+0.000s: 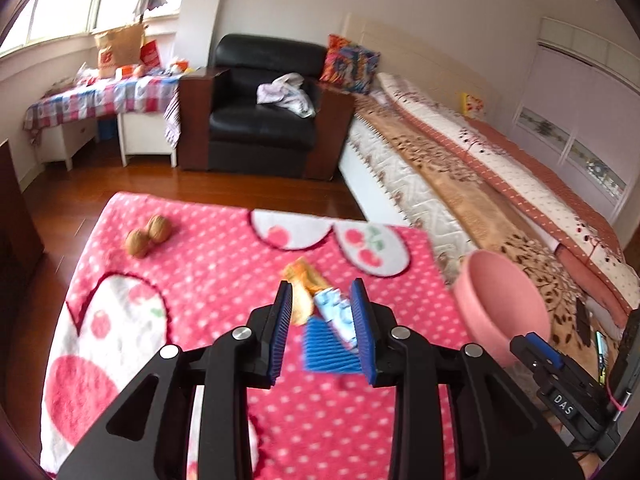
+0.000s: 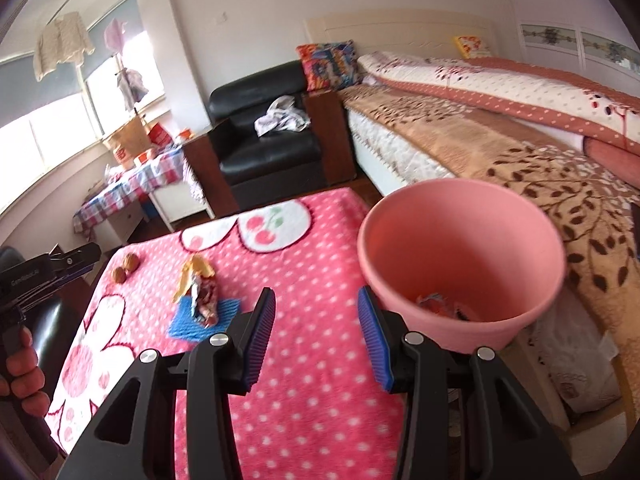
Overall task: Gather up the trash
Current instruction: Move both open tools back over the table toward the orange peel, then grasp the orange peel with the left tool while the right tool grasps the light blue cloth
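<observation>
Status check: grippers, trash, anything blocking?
Left hand-held gripper open, over wrapper and peel. Right hand-held gripper open, empty. Bucket beside table, holds trash. Nothing blocking.

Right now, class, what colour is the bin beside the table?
Pink. The bin shows best in the right wrist view.

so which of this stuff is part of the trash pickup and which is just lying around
Part of the job:
- crumpled wrapper
- orange peel
- blue cloth
- pink bucket, some trash already inside
- left tongs, open around the wrapper

Just lying about:
- two walnuts
- armchair
- bed
</observation>
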Tool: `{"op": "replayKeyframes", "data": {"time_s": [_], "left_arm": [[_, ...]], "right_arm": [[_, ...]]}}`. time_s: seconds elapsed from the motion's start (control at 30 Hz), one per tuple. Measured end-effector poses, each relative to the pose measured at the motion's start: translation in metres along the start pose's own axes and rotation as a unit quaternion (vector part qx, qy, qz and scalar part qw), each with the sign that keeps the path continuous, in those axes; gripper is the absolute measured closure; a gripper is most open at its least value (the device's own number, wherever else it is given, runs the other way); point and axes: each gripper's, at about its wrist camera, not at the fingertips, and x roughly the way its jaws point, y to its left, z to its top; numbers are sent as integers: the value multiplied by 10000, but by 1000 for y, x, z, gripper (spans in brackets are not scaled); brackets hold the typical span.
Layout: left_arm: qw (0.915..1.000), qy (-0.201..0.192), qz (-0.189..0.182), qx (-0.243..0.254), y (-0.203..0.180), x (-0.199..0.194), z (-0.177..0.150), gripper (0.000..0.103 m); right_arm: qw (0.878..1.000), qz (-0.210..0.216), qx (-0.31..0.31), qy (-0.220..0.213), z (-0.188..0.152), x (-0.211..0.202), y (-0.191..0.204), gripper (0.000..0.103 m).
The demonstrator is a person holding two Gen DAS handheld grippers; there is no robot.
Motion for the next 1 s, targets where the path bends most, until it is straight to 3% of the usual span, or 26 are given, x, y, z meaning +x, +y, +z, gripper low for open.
{"op": "replayKeyframes", "data": {"time_s": [0.27,0.57,0.77,0.83,1.0], "left_arm": [[9989,383,190,-176,23,31,-12,73],[9985,482,194,-193,36,50,-16,73],[9979,617,142,-139,38,71,-14,73],[9976,668,102,-119,36,79,-14,73],[9970,766,64,-27,31,98,-14,73]], "right_arm": [[9981,459,-231,332,-5,26,20,61],[9881,1161,-547,853,3,83,69,61],[9822,1233,-886,1109,2,120,99,61],[9807,1233,-966,1169,1,129,106,63],[9779,1116,-1036,1432,-6,149,111,80]]}}
